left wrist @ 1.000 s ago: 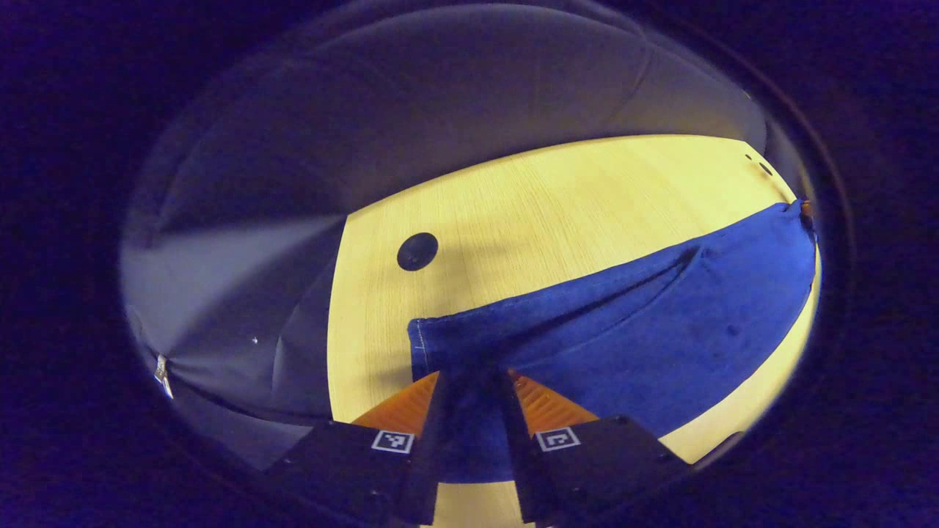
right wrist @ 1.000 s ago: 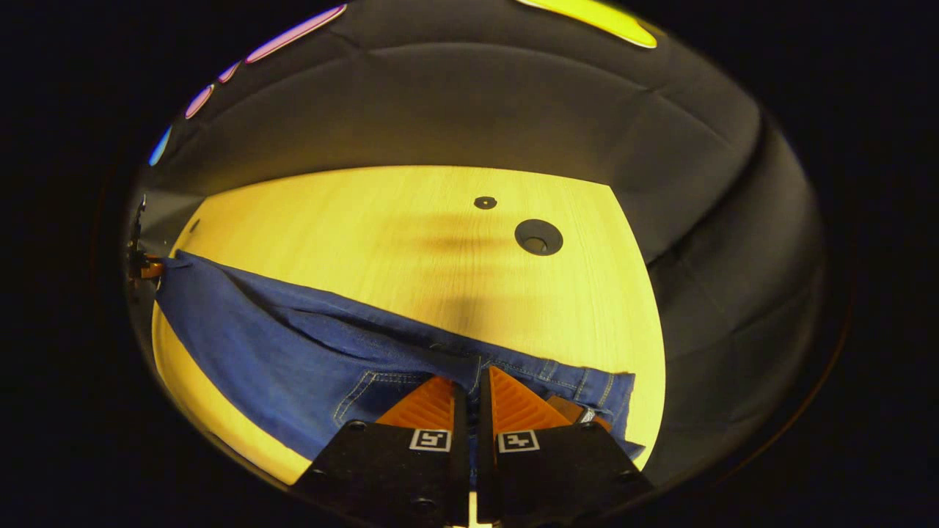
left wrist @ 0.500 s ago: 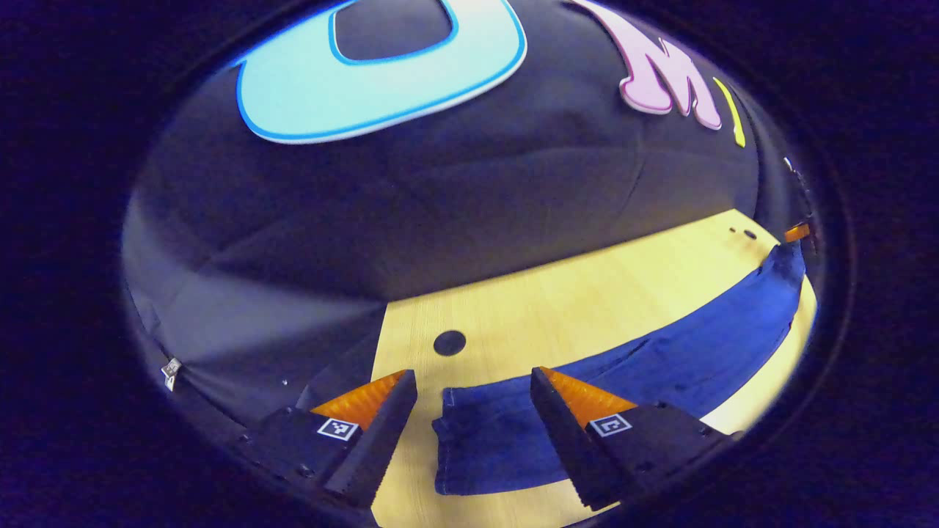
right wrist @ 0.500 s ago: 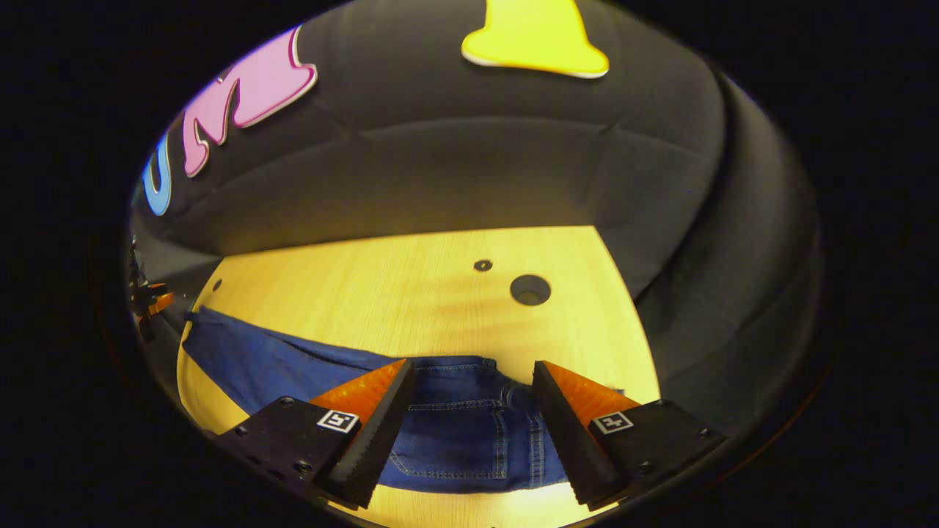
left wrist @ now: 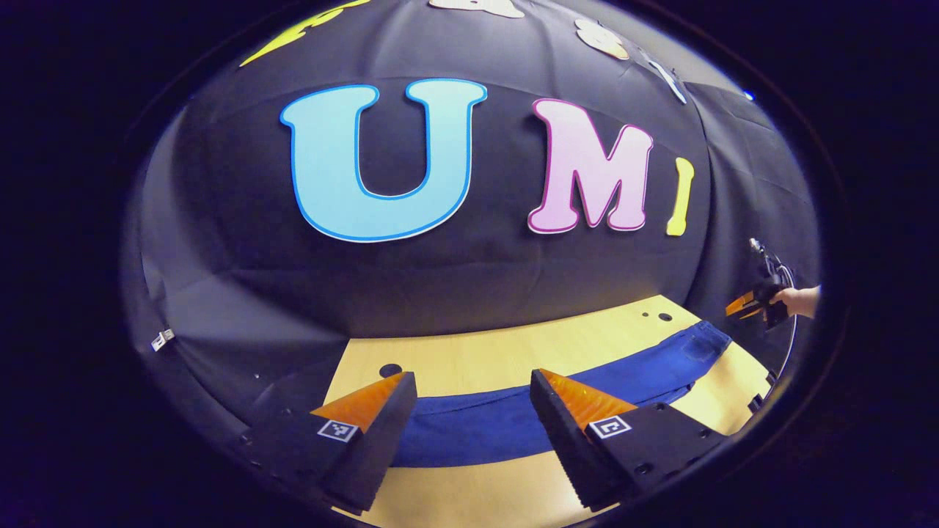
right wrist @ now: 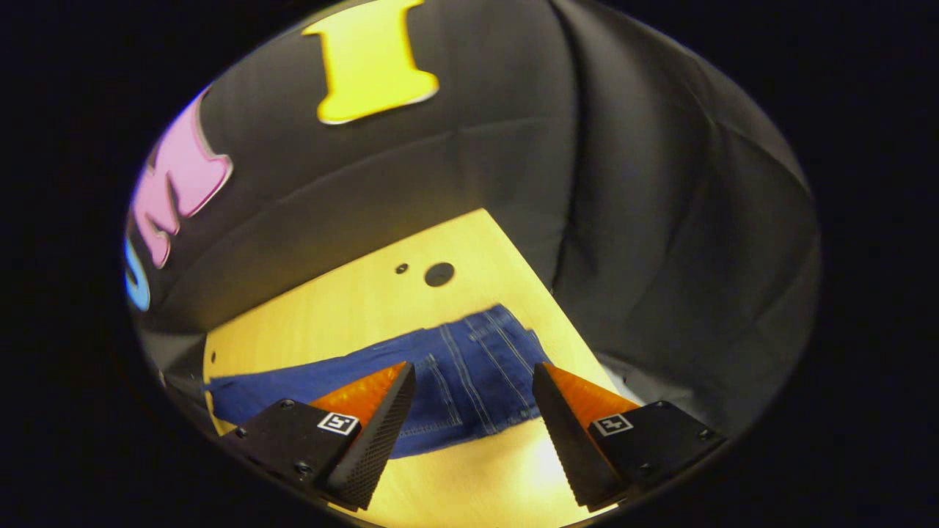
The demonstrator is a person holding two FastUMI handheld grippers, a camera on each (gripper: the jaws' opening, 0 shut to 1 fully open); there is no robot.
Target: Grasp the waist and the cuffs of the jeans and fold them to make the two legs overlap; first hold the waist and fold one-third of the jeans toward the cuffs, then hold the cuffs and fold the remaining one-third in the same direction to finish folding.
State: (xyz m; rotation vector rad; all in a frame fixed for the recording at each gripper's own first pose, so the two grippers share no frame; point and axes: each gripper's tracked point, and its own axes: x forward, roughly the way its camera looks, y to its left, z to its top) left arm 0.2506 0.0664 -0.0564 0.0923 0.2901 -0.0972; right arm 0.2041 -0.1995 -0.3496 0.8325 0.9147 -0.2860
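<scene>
Blue jeans (left wrist: pixel 506 422) lie flat and lengthwise on the wooden table (left wrist: pixel 513 352), the two legs stacked one on the other. Their cuff end lies just beyond my left gripper (left wrist: pixel 469 433), which hangs open above it with nothing between its fingers. The waist end (right wrist: pixel 477 374), with stitched seams, lies below my right gripper (right wrist: pixel 469 425), also open and empty. In the left gripper view the right gripper (left wrist: pixel 752 304) and a hand (left wrist: pixel 799 299) holding it show far off at the right, past the waist of the jeans.
Round holes are cut in the table top (right wrist: pixel 439 274) (left wrist: pixel 389 369). The table's far edge meets the booth's black cloth wall (left wrist: pixel 477 271). The table's right edge (right wrist: pixel 546 293) runs close by the waist. Bare wood lies in front of the jeans (right wrist: pixel 469 484).
Both grippers let go of the jeans, opened and lifted away from the table. The jeans now lie flat on the wood, farther below the fingers.
</scene>
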